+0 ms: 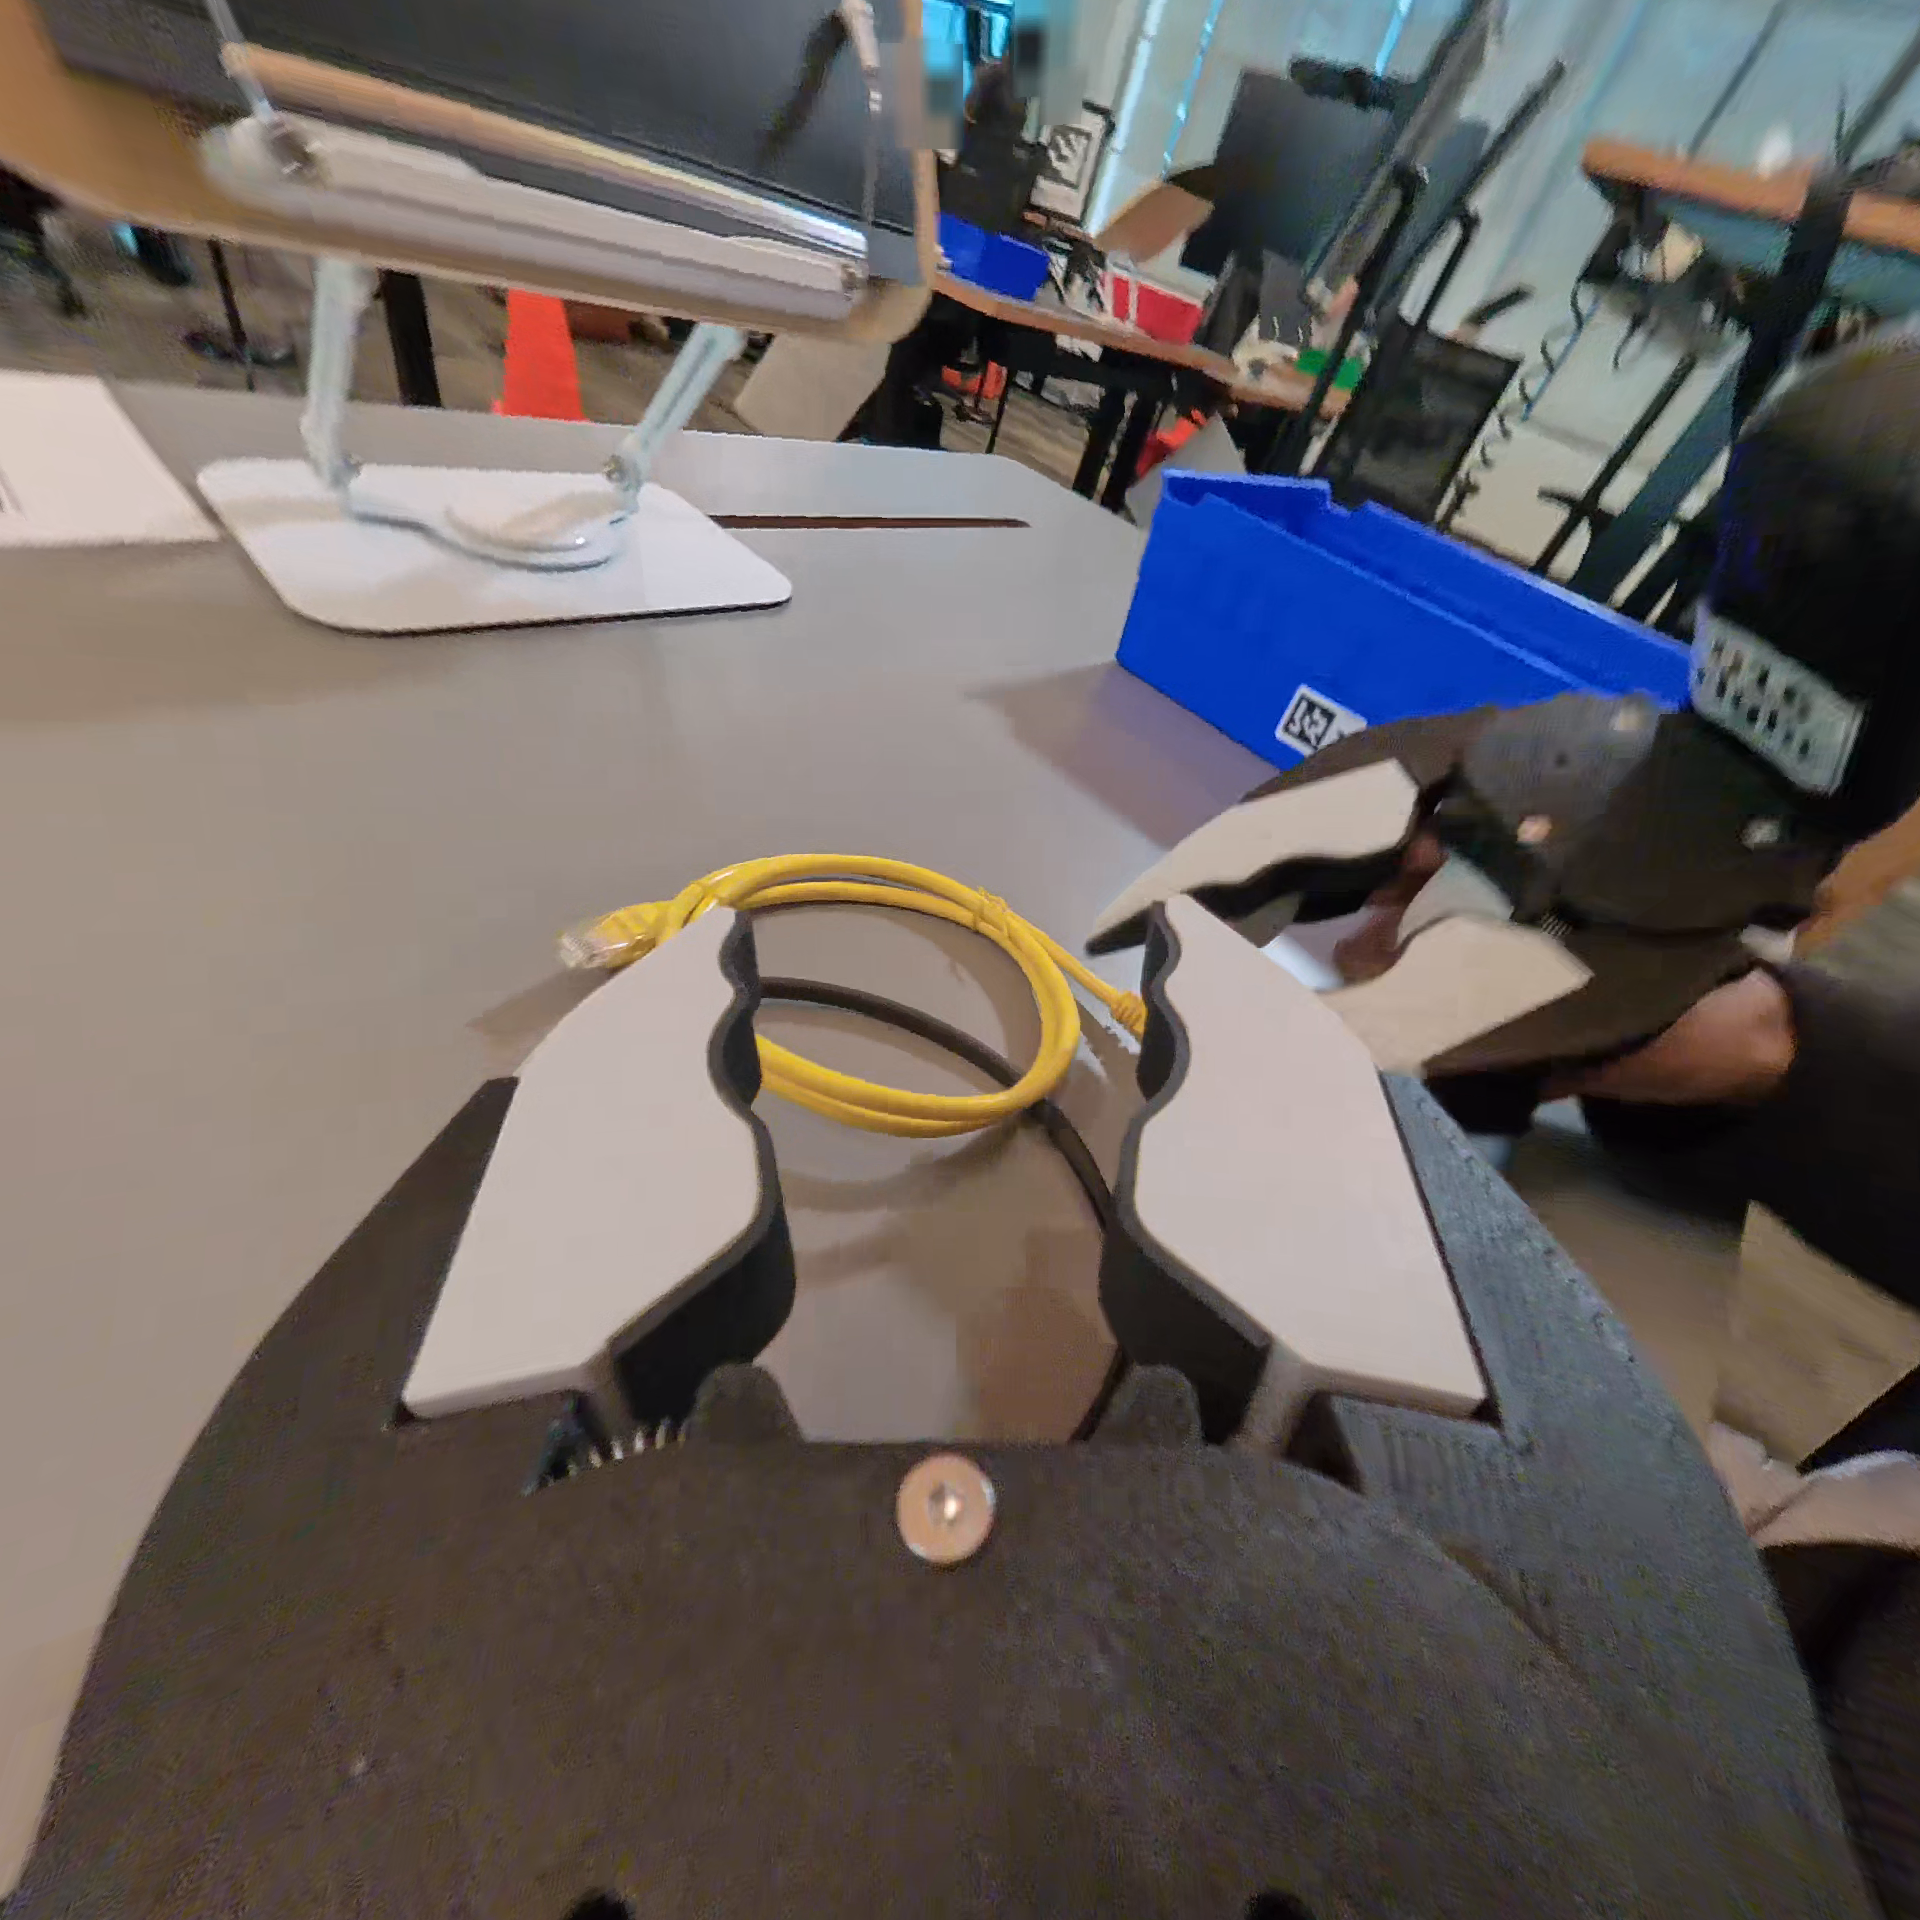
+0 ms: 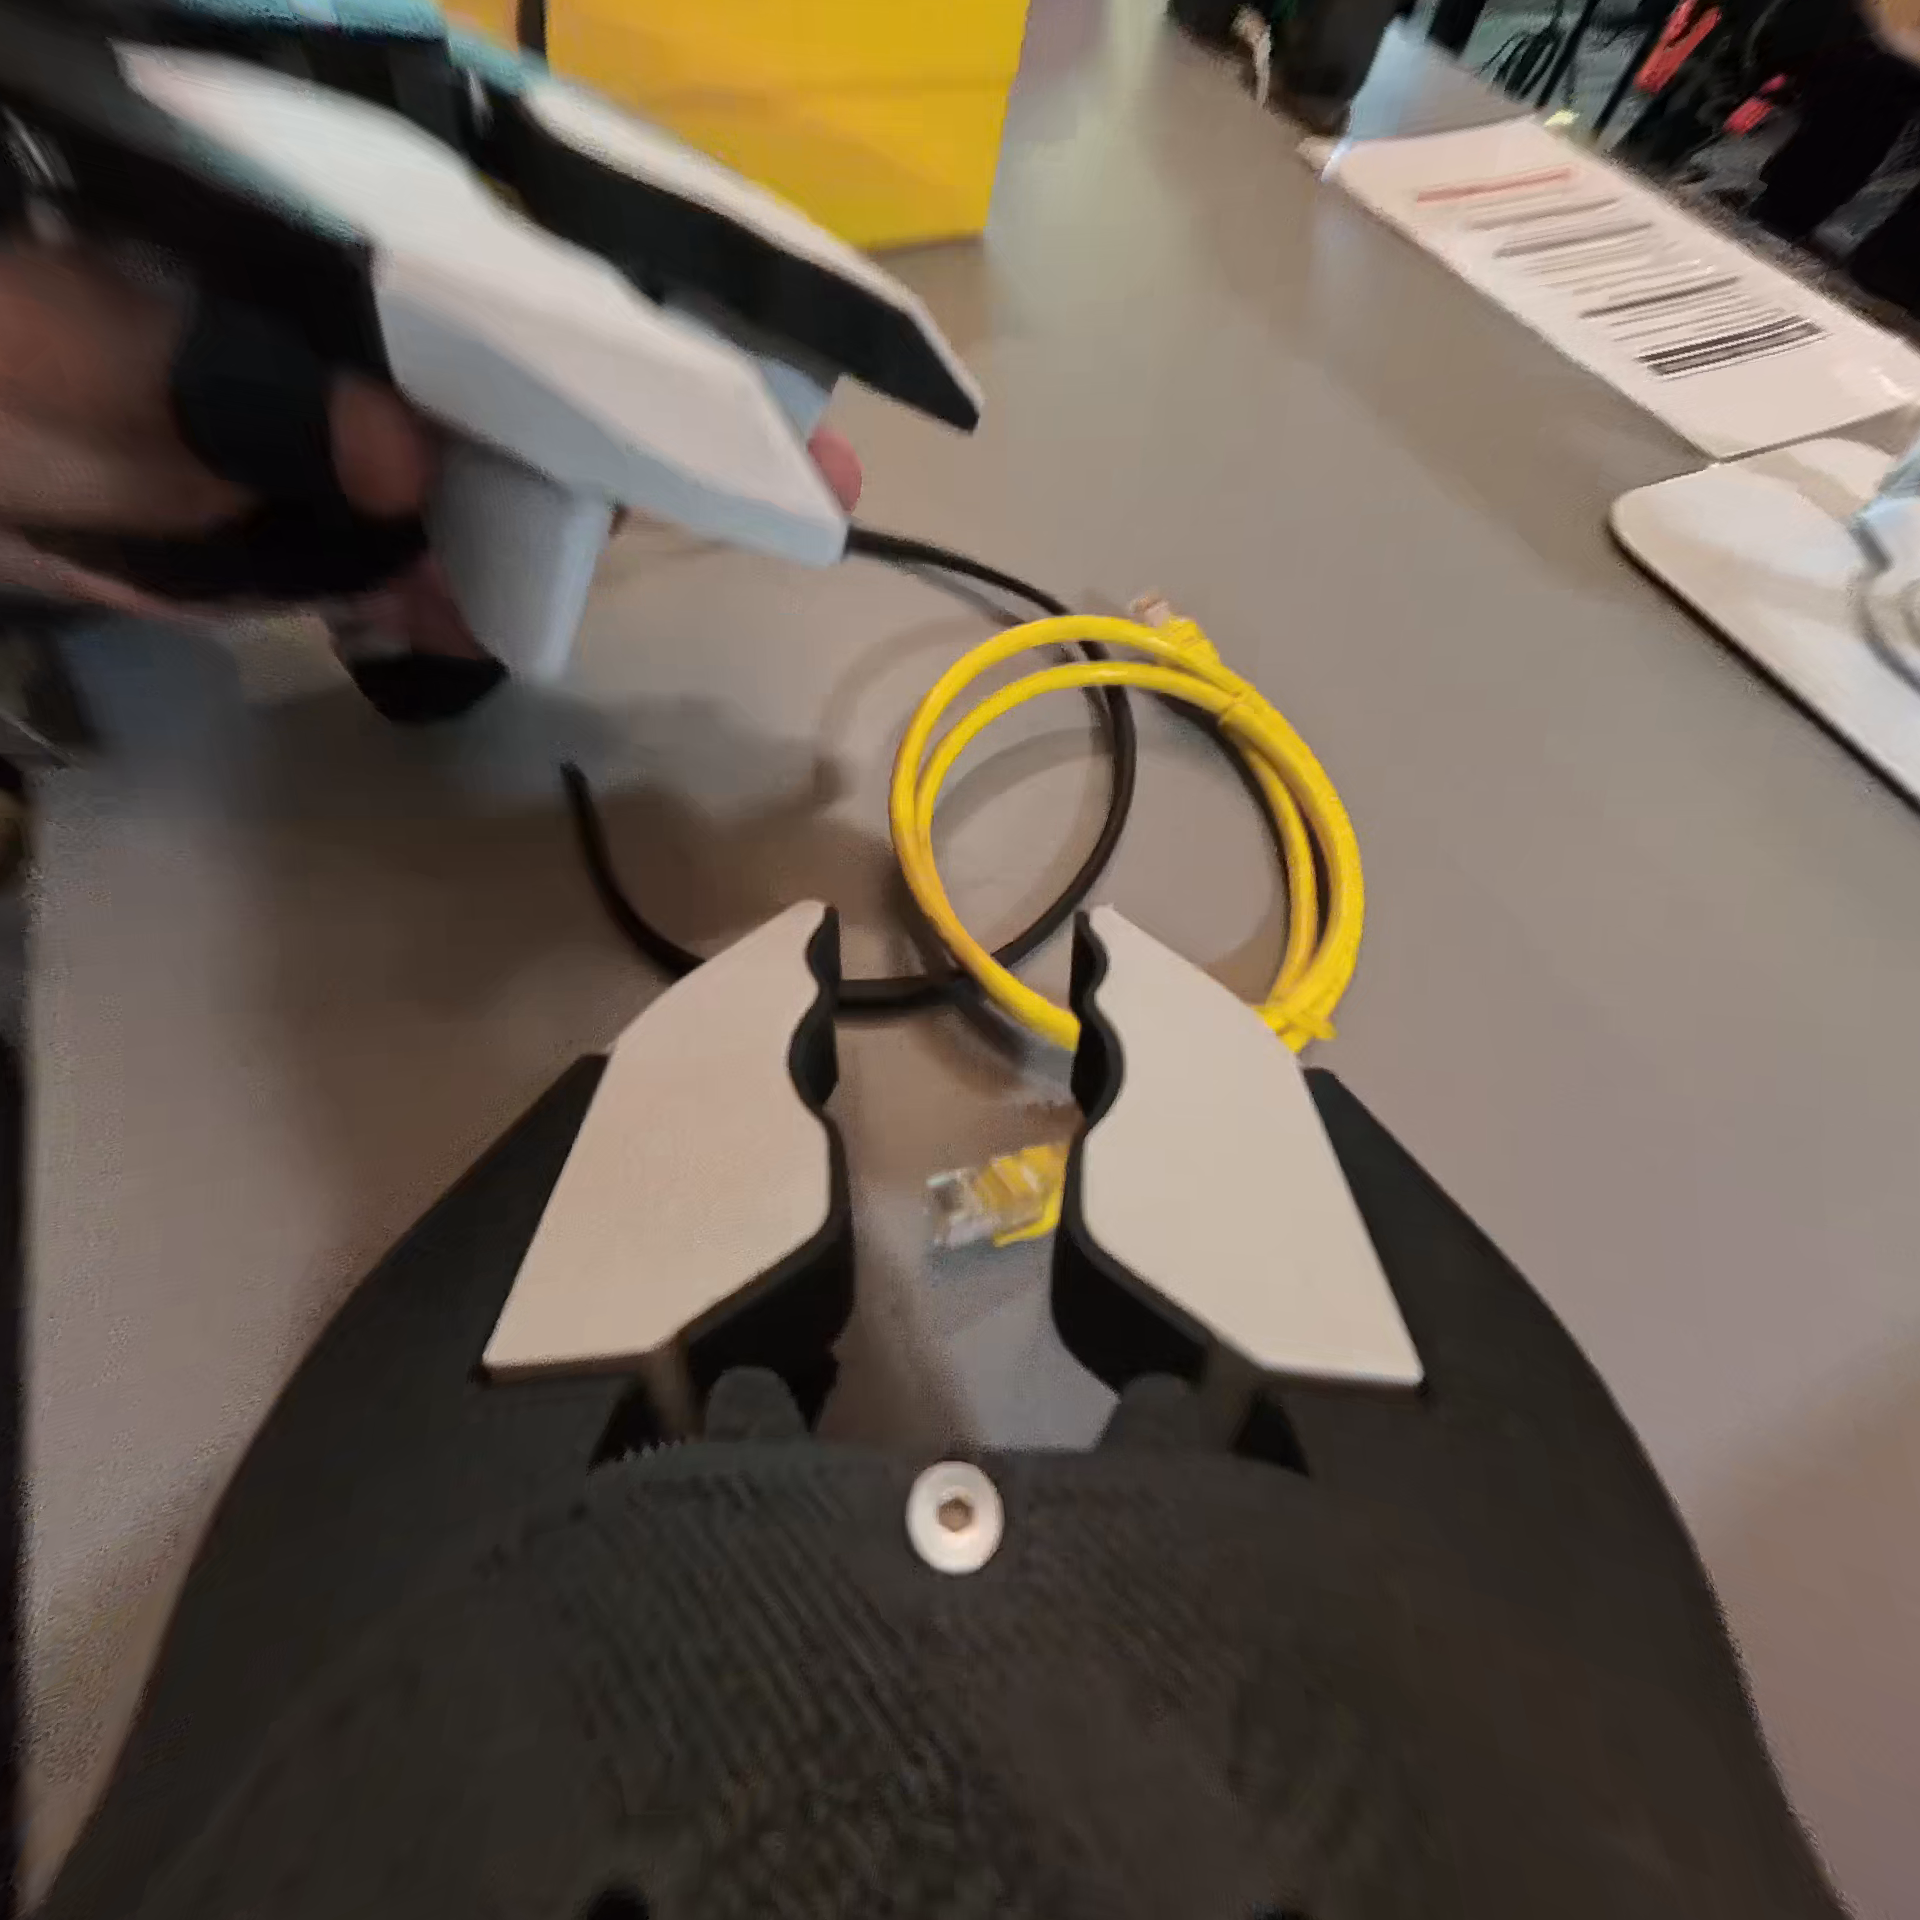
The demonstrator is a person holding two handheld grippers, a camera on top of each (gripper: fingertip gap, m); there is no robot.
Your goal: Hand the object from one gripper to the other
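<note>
1. Yellow cable (image 1: 914,997), coiled into a loop and tied, lies flat on the grey table (image 1: 416,831). Neither gripper holds it.
2. Left gripper (image 1: 940,925) sits low over the near arc of the coil, tongs wide apart, nothing between the pads. One plug end (image 1: 608,935) pokes out beside its left fingertip.
3. Right gripper (image 2: 951,925) comes in from the other side, tongs also apart, a little narrower, empty. The coil's near arc passes just under its right fingertip; the second plug (image 2: 997,1195) lies on the table between its fingers, further back.
4. A thin black ring (image 2: 1091,790) lies under the coil; a black cord (image 2: 623,894) trails toward the left gripper. It probably stays put.
5. Judged step: the first pick, before any handover. Which gripper is to take it cannot be told from these views; both are close.
6. To do it well: straddle both strands of the yellow arc only, pads square to the cable, tips just touching the table so the strands do not slip under.
7. Grip near a tie, where the strands sit together.
8. Leave a free arc on the far side for the second gripper.
9. Risk: pinching the ring along with the cable, or catching just one strand so the coil sags.
10. Blue bin (image 1: 1351,613) and white stand base (image 1: 499,551) sit well apart.
</note>
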